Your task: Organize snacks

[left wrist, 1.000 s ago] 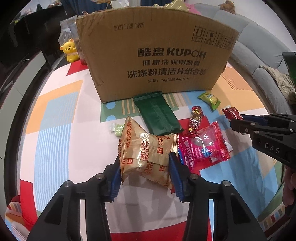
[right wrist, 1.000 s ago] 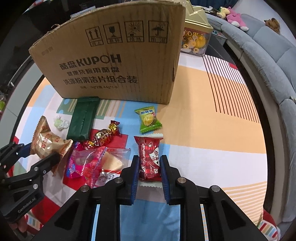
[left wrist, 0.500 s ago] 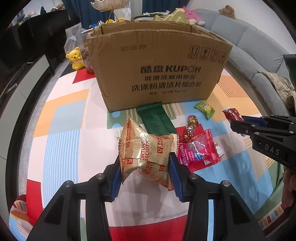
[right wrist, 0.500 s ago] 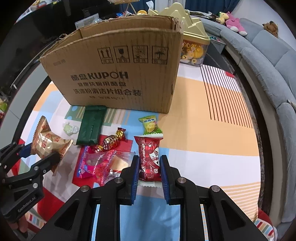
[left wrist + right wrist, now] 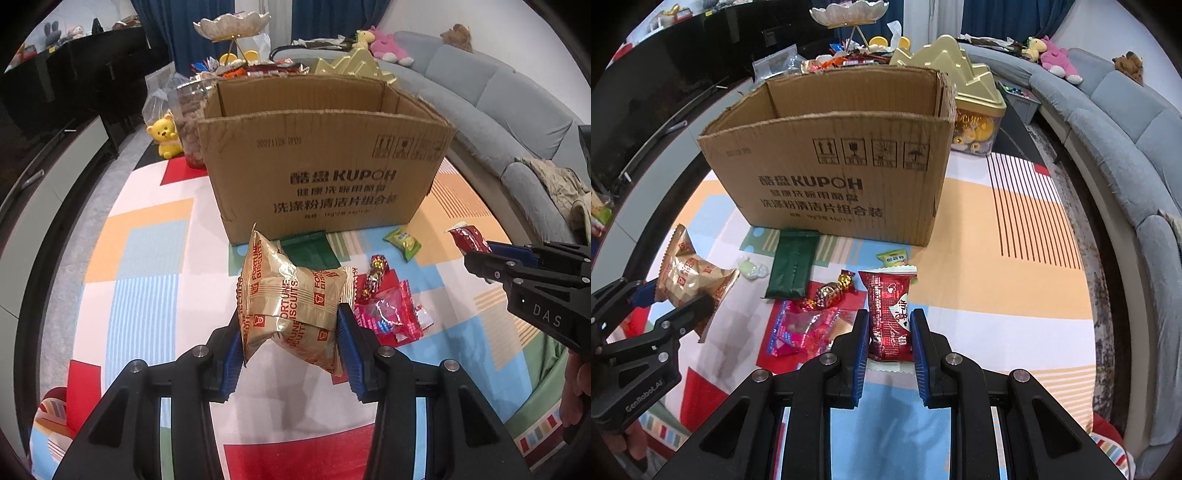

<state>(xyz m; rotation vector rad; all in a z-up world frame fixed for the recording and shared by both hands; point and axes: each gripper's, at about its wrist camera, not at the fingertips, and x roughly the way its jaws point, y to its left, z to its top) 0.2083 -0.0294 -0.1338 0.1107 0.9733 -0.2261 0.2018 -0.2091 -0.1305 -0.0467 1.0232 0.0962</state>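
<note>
1. Biggest change from a second ago: both tongs have come up off the patterned mat (image 5: 147,258). A second back the cardboard box (image 5: 325,173) showed only its front wall, now both views look over the rim and down onto its inside walls.
2. The left tongs (image 5: 290,334) are still pinching the gold Fortune Biscuits pack (image 5: 291,295), blue pads pressed into both sides. Same grip as before, it hasn't slipped.
3. That pack hangs tilted, long axis running from the crimped top corner at upper left down to the lower right, the top corner pointing toward the box front. It's in the air in front of the box, not over the opening.
4. The right tongs (image 5: 888,332) are clamped on the red snack packet (image 5: 890,314), same hold as earlier. Its long axis runs straight along the fingers, crimped far end aimed at the box, also short of the rim.
5. Still lying on the mat: the dark green pouch (image 5: 792,264) with one short end right by the box base, the gold-red wrapped candy (image 5: 831,291), the pink clear bag (image 5: 805,325), the small green-yellow packet (image 5: 402,243) and a little pale green candy (image 5: 751,267). None of them seem to have moved.
6. A yellow bear toy (image 5: 166,136) sits behind the box's left corner.
</note>
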